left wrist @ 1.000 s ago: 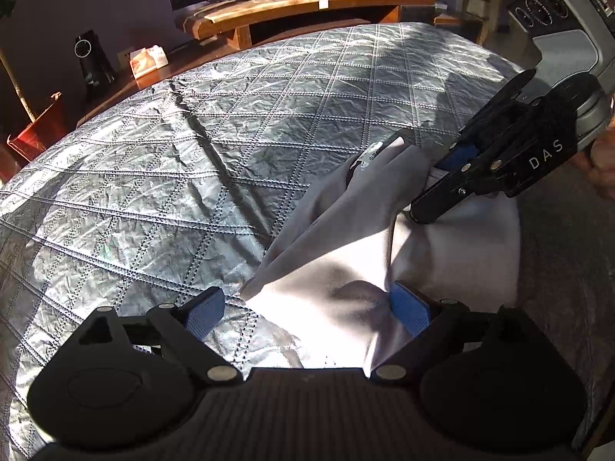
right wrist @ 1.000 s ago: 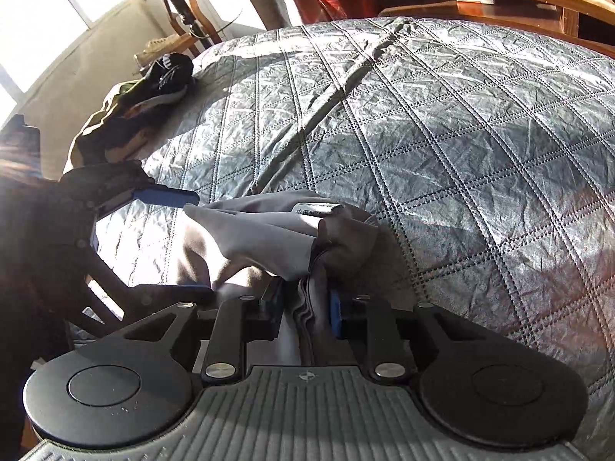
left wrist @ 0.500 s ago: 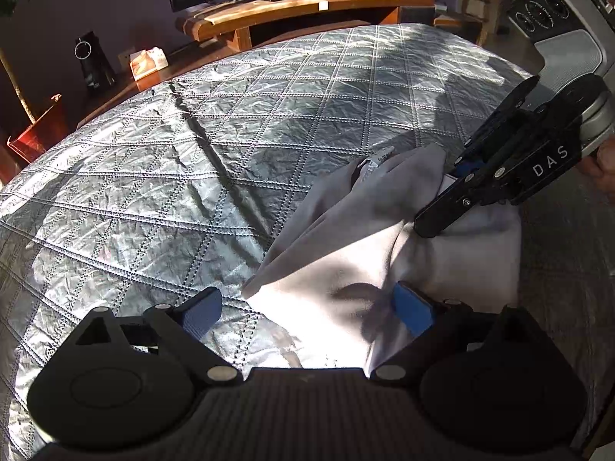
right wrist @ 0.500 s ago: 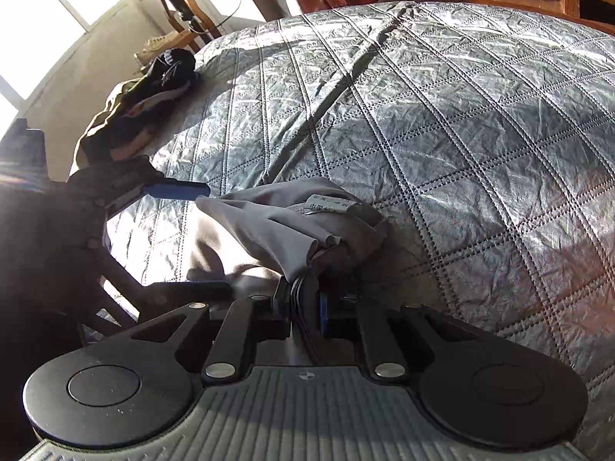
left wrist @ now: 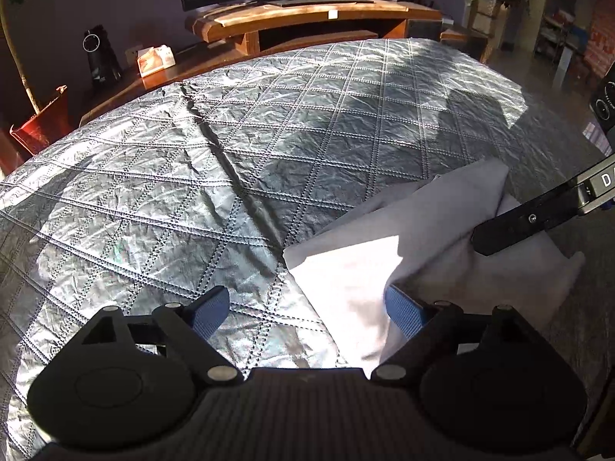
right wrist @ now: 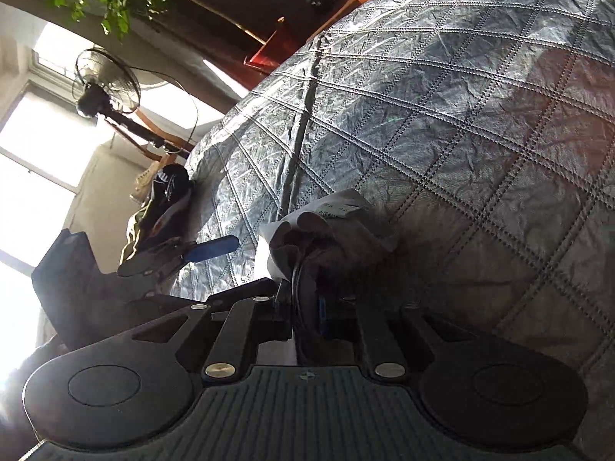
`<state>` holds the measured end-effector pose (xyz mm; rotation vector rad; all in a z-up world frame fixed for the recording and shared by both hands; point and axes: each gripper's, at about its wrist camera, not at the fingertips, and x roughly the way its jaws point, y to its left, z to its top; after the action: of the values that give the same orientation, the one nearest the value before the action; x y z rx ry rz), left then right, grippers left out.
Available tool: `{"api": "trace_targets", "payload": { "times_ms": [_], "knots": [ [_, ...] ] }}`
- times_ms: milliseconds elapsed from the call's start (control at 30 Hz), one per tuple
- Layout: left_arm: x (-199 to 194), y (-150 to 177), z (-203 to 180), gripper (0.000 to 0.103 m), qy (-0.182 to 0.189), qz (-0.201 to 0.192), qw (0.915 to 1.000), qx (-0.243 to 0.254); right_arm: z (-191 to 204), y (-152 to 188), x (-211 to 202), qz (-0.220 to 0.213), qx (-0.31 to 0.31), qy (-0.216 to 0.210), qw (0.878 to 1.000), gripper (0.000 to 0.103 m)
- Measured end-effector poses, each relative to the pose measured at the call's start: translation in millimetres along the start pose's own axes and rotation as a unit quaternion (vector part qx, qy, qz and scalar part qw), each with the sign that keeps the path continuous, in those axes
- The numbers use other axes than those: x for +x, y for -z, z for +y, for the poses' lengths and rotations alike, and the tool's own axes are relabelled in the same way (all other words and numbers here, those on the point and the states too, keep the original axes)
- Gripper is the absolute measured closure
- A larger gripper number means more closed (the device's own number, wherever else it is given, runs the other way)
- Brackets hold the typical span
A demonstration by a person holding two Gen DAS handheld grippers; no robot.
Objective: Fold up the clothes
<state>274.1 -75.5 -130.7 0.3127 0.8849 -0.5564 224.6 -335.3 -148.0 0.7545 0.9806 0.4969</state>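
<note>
A light grey garment (left wrist: 423,253) lies bunched on the silver quilted bedspread (left wrist: 192,192), low and right in the left wrist view. My left gripper (left wrist: 305,301) hovers over its near corner. The jaws are closing, cloth lies between them, and only the right blue pad (left wrist: 403,311) touches it. My right gripper (right wrist: 303,301) is shut on a gathered fold of the garment (right wrist: 338,226), whose white label (right wrist: 334,209) faces up. One of its black fingers (left wrist: 519,223) crosses the cloth from the right.
A pile of dark clothes (right wrist: 165,207) sits at the bed's left edge, near a standing fan (right wrist: 107,88). Beyond the bed are a wooden TV bench (left wrist: 307,19), a tissue box (left wrist: 155,59), a black speaker (left wrist: 100,57) and a red plant pot (left wrist: 38,130).
The right gripper has rolled and drawn its fold to the right, pulling the garment flatter and wider. The left gripper's jaws have come slightly closer together over the near corner.
</note>
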Motion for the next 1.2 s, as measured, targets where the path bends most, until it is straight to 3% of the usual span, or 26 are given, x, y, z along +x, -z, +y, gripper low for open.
{"api": "trace_targets", "payload": {
  "times_ms": [133, 333, 533, 567, 633, 800, 967, 1067, 1133, 1200],
  "knots": [
    [1.0, -2.6, 11.8, 0.03, -0.023, 0.004, 0.9994, -0.024, -3.7, 1.4, -21.4, -0.058, 0.046, -0.018, 0.997, 0.089],
    [-1.0, -4.8, 21.8, 0.032, -0.032, 0.0, 0.9985, -0.045, -21.3, -10.1, -61.3, -0.165, 0.105, -0.034, 0.98, 0.089],
    [0.1, -5.1, 15.9, 0.032, -0.028, 0.0, 0.9991, -0.033, -51.7, -13.2, -106.9, -0.257, 0.146, -0.013, 0.955, 0.089],
    [0.7, -4.6, 14.9, 0.032, -0.028, 0.001, 0.9991, -0.032, -58.8, -11.7, -114.8, -0.276, 0.157, -0.011, 0.948, 0.089],
    [1.8, -3.6, 13.6, 0.032, -0.029, 0.003, 0.9991, -0.03, -81.9, -6.2, -136.2, -0.33, 0.2, -0.01, 0.922, 0.089],
    [3.5, -2.9, 12.8, 0.033, -0.028, 0.005, 0.9992, -0.029, -137.2, 4.4, -178.0, -0.468, 0.294, -0.019, 0.833, 0.089],
    [6.7, -2.1, 9.1, 0.033, -0.026, 0.009, 0.9993, -0.025, -185.3, -10.2, -183.4, -0.542, 0.344, 0.007, 0.767, 0.088],
    [8.7, -0.3, 7.7, 0.033, -0.028, 0.013, 0.9993, -0.021, -203.6, -20.0, -177.4, -0.565, 0.347, 0.059, 0.747, 0.088],
    [9.6, 0.1, 8.5, 0.033, -0.028, 0.014, 0.9993, -0.022, -212.8, -22.7, -172.3, -0.556, 0.346, 0.108, 0.748, 0.088],
    [10.0, 0.4, 9.4, 0.033, -0.028, 0.015, 0.9992, -0.024, -215.6, -26.6, -171.1, -0.521, 0.333, 0.155, 0.77, 0.086]
  ]
}}
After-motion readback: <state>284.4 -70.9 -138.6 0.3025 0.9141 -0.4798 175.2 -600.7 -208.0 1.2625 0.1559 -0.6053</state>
